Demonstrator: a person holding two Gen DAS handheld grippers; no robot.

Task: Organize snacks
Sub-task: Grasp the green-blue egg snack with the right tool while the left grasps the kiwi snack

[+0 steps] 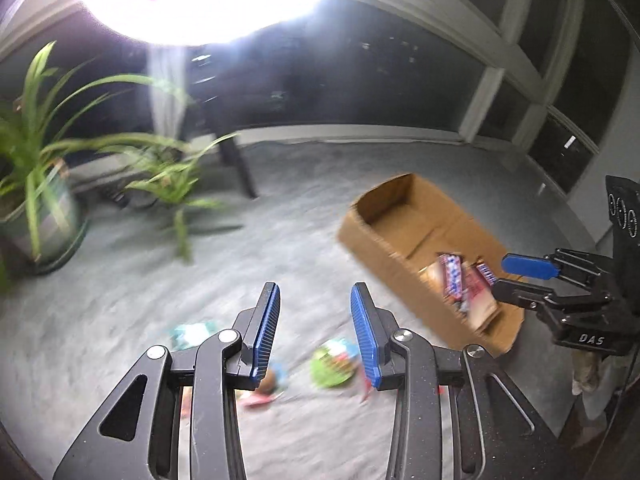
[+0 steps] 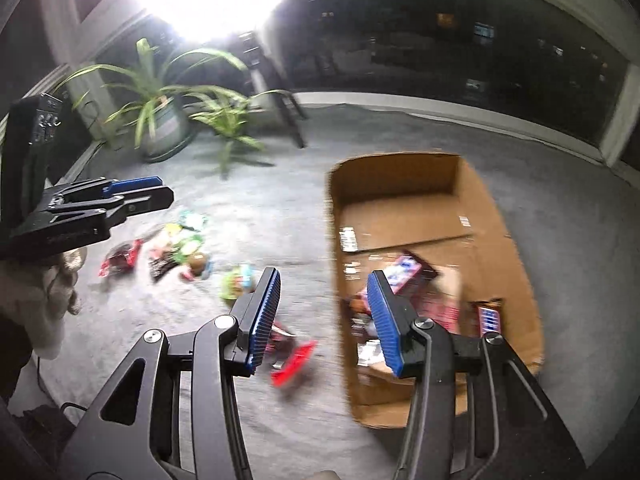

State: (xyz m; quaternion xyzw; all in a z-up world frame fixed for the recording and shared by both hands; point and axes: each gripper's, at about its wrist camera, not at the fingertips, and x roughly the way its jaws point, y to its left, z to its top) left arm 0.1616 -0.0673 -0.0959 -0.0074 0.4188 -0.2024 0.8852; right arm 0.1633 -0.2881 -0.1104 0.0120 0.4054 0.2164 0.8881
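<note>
An open cardboard box (image 2: 400,184) sits on the grey carpet with several snack packs (image 2: 404,270) inside; it also shows in the left wrist view (image 1: 384,248). Loose snacks lie on the carpet left of it: a green pack (image 2: 239,282), a red pack (image 2: 294,362), a cluster (image 2: 180,246) farther left. My right gripper (image 2: 324,312) is open and empty, above the box's left wall. My left gripper (image 1: 315,320) is open and empty, above the green pack (image 1: 334,364) and other loose snacks. Each gripper shows in the other's view, right (image 1: 516,278) and left (image 2: 140,190).
Two potted plants (image 2: 160,96) stand at the back left by dark windows. A dark chair leg (image 2: 292,120) stands behind the snacks. A bright lamp glares overhead. Grey carpet (image 2: 560,208) surrounds the box.
</note>
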